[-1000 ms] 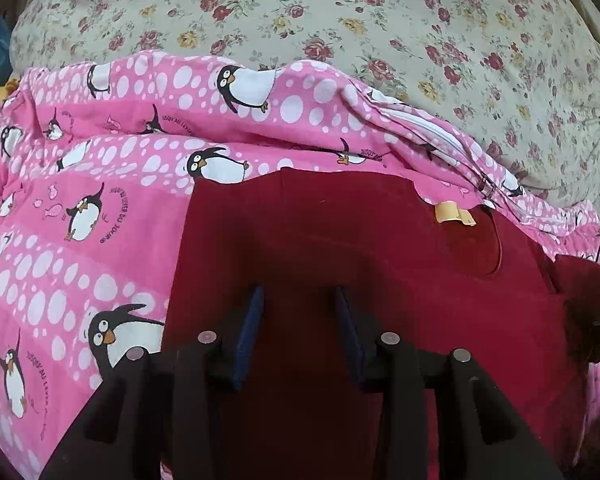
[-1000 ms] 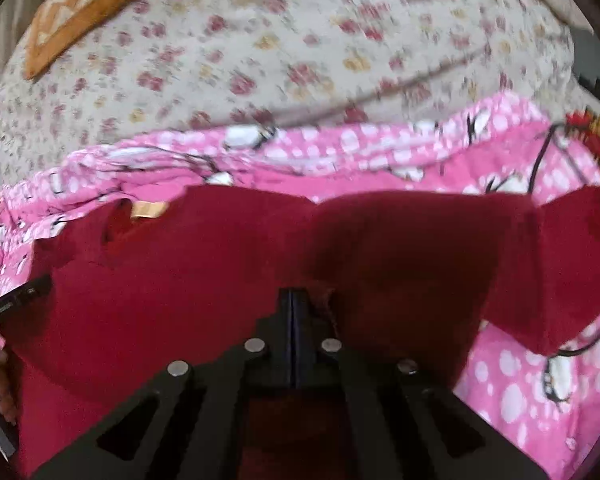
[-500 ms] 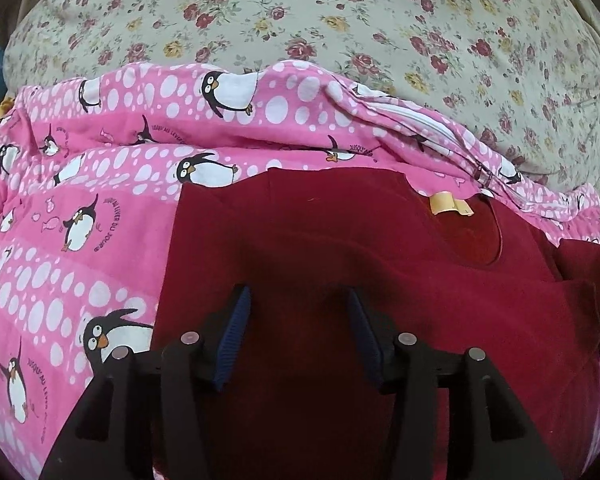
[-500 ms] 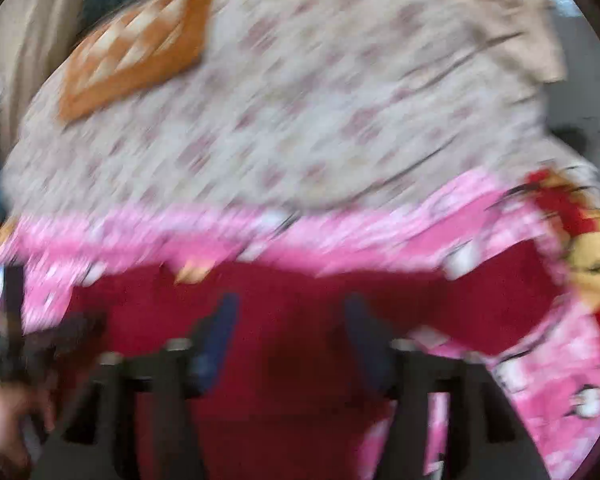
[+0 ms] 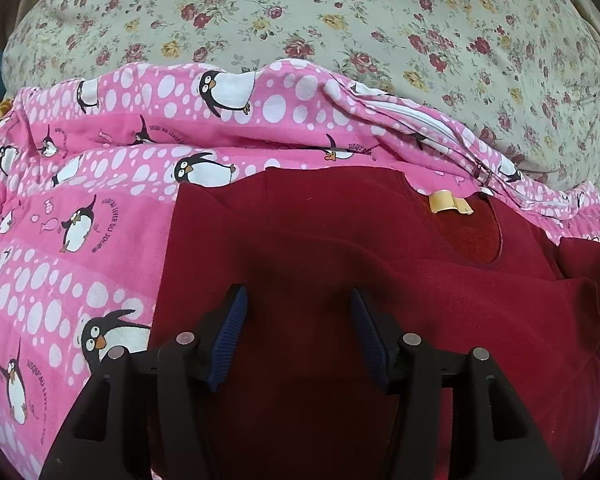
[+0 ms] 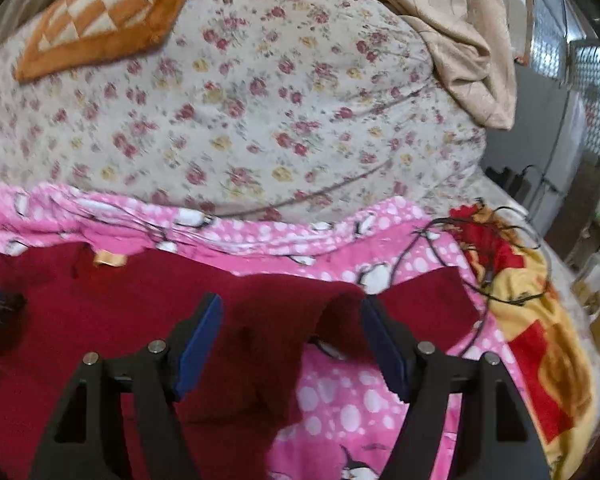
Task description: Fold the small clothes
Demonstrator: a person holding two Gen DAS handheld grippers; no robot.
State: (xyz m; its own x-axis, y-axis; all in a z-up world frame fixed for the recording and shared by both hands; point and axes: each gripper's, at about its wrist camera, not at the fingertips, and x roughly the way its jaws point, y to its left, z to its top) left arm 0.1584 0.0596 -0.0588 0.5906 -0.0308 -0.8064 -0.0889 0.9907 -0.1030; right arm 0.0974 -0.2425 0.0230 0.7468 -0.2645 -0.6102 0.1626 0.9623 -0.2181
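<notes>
Left gripper (image 5: 296, 334): I see my fingers parted, having just been easing wider, hovering over the shirt and clamping nothing.
Right gripper (image 6: 290, 344): my fingers released, having just sprung apart; the shirt's folded sleeve lies under them, free.
Maroon shirt (image 5: 340, 248): lies flat on the penguin blanket, neckline and tan label (image 5: 446, 203) at its far edge.
Penguin blanket (image 5: 80, 216): pink, spread over the bed under the shirt.
Black cable (image 6: 480, 312): I see it trailing across the blanket to the shirt's right.
Floral sheet (image 6: 240, 120): beyond the blanket.
Orange checked cushion (image 6: 100, 24): farthest, on the sheet.
</notes>
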